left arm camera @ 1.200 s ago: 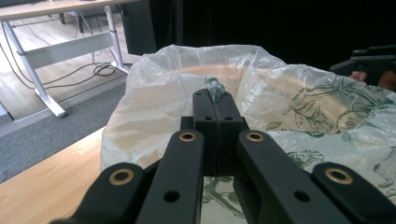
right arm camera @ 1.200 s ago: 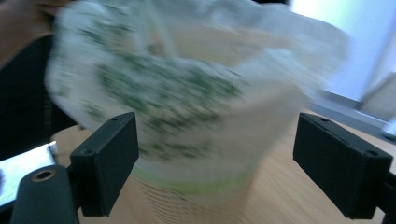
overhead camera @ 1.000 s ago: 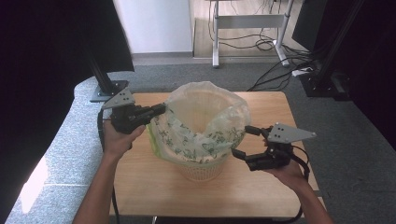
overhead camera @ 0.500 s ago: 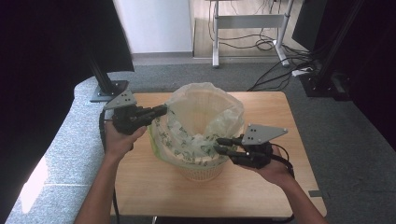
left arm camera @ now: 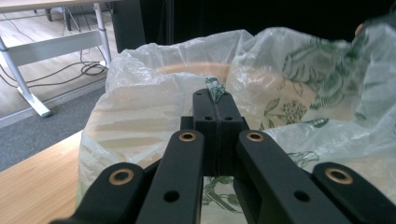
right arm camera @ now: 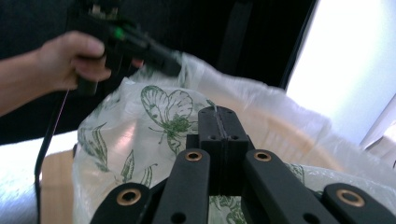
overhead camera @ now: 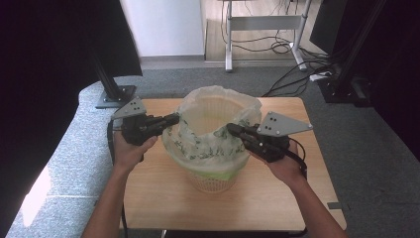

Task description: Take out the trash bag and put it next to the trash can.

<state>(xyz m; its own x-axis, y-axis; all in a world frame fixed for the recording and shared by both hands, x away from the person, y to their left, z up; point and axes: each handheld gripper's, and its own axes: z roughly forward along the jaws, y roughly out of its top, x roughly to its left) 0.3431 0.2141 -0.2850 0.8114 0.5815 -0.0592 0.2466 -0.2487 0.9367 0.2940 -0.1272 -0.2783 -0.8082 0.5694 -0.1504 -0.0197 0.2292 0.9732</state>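
A white woven basket [overhead camera: 214,181] stands on the wooden table [overhead camera: 163,198], lined with a clear plastic bag [overhead camera: 198,145] printed with green leaves and butterflies. My left gripper [overhead camera: 175,118] is at the bag's left rim, shut on a fold of it. In the left gripper view a scrap of printed film sticks out of the left gripper [left arm camera: 215,93]. My right gripper [overhead camera: 231,129] is shut at the right rim, over the bag's mouth, and appears to pinch the bag's edge. In the right gripper view the right gripper [right arm camera: 217,111] lies over the bag [right arm camera: 140,140], with the left gripper [right arm camera: 163,63] beyond.
The table's front half is bare wood. A grey padded surface [overhead camera: 74,148] runs along the table's left side. Behind the table are grey carpet, desk legs [overhead camera: 229,44] and loose cables [overhead camera: 292,74]. Black stands rise at left and right.
My right gripper has moved left from beside the basket to over its right rim, the bag's edge coming with it. The left gripper has barely moved.
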